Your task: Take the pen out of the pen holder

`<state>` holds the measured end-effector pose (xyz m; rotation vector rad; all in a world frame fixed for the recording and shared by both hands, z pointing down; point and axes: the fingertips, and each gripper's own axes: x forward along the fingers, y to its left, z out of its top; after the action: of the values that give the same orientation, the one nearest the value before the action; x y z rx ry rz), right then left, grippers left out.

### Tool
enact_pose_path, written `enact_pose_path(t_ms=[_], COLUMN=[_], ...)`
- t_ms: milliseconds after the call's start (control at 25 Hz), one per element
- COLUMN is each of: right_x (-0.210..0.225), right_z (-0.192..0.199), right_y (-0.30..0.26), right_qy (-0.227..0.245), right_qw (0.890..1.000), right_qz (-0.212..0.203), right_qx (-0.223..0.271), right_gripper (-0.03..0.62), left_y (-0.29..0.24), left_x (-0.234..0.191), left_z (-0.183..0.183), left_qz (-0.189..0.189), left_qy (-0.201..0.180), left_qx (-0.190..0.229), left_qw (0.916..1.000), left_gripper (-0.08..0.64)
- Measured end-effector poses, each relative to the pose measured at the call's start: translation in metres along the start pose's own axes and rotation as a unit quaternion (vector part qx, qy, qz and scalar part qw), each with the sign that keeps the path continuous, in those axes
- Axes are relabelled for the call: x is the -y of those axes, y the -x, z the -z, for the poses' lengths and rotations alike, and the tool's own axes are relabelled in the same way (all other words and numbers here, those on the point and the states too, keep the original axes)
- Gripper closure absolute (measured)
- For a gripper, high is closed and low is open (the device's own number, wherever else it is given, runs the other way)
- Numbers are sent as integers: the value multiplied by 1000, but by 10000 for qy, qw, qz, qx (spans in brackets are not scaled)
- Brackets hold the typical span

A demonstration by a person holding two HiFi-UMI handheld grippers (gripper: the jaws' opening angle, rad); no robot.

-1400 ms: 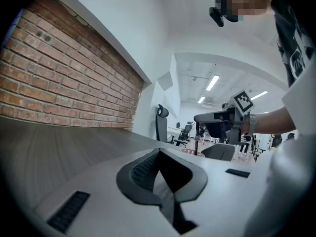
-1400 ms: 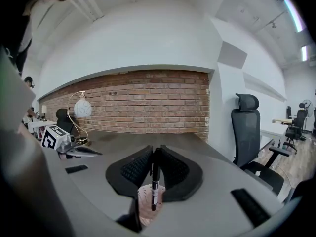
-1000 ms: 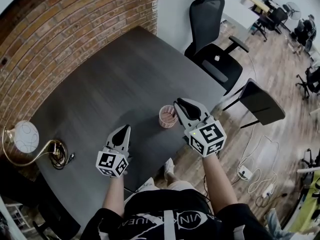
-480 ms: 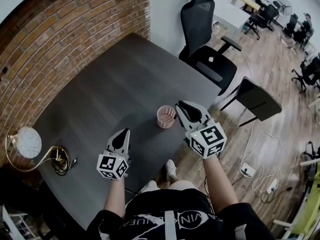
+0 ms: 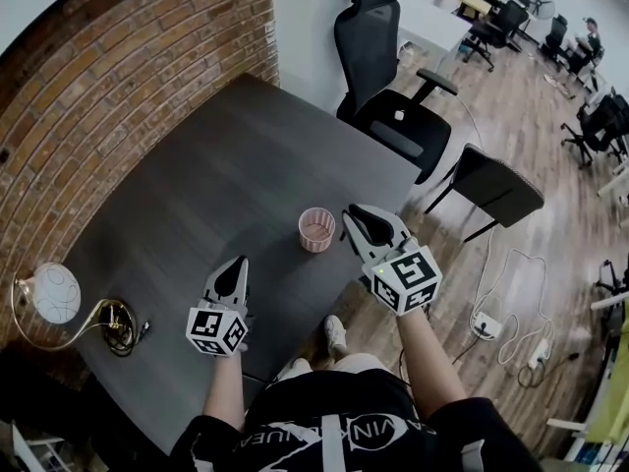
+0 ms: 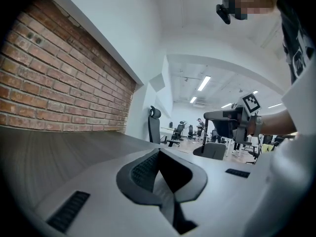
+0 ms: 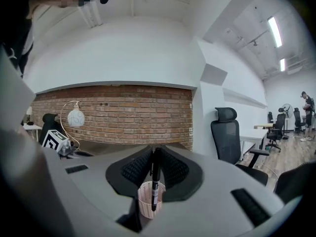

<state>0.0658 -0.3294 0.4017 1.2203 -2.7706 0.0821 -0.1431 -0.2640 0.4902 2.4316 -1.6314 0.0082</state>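
Pen (image 7: pixel 154 186) hangs upright, clenched between the jaws of the right tongs (image 7: pixel 155 152). Its tip sits just ahead of the holder (image 7: pixel 146 205), seemingly clear of it. It is probably kept vertical so it lifts out without tipping the holder. Left tongs (image 6: pixel 158 152), closed on nothing, hover apart over the table (image 5: pixel 197 175), out of the way.

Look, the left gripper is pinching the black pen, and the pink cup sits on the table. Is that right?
Not quite: the right gripper pinches the black pen, as the right gripper view shows; the left gripper holds nothing. The pink cup does sit on the table.
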Motion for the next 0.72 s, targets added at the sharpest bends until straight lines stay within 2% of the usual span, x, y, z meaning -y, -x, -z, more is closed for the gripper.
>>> enact_pose_path(t_ms=[720], right_x=[6], right_z=[23], right_y=[34], right_qy=[-275], right_qw=[9990], right_qz=[349], right_qx=[34], right_gripper=[531], left_y=[8], left_x=[5], left_z=[0], left_qz=[25], left_qy=[-10], left_qx=[11], left_qw=[10000], left_gripper=[548])
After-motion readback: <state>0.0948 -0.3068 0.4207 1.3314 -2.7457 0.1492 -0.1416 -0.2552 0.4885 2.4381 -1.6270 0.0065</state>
